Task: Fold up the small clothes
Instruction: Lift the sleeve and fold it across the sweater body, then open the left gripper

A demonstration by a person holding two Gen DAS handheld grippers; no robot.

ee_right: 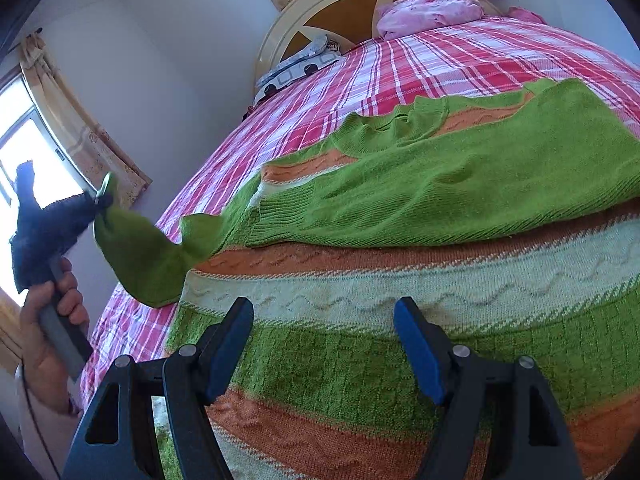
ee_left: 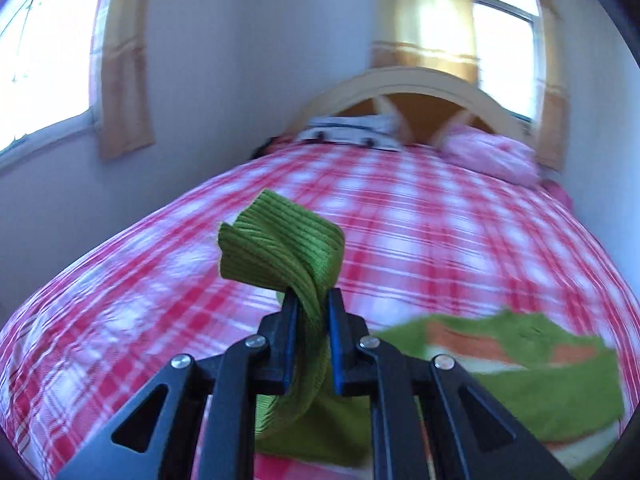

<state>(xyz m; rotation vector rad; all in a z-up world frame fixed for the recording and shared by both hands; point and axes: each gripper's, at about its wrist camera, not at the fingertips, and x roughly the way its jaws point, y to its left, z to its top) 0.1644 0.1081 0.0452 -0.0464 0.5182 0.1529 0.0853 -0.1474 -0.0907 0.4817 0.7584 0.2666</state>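
Pinching the ribbed green sleeve cuff [ee_left: 280,236], left gripper [ee_left: 313,300] clamped tight | right gripper [ee_right: 324,308] spread, empty, just above the sweater [ee_right: 400,280] lying flat on the bed [ee_right: 320,92] | knit looks soft, light, limp, likely droops; take cuffs or hem | chunky green, orange, cream bands on checked sheet | pink pillow [ee_right: 432,10] far

Bright daylight pours through blown-out windows [ee_left: 44,64]. The left wrist view is motion-smeared across the bed [ee_left: 400,216]; the right wrist view is sharp. Fisheye bending and dark vignetting mark the edges.
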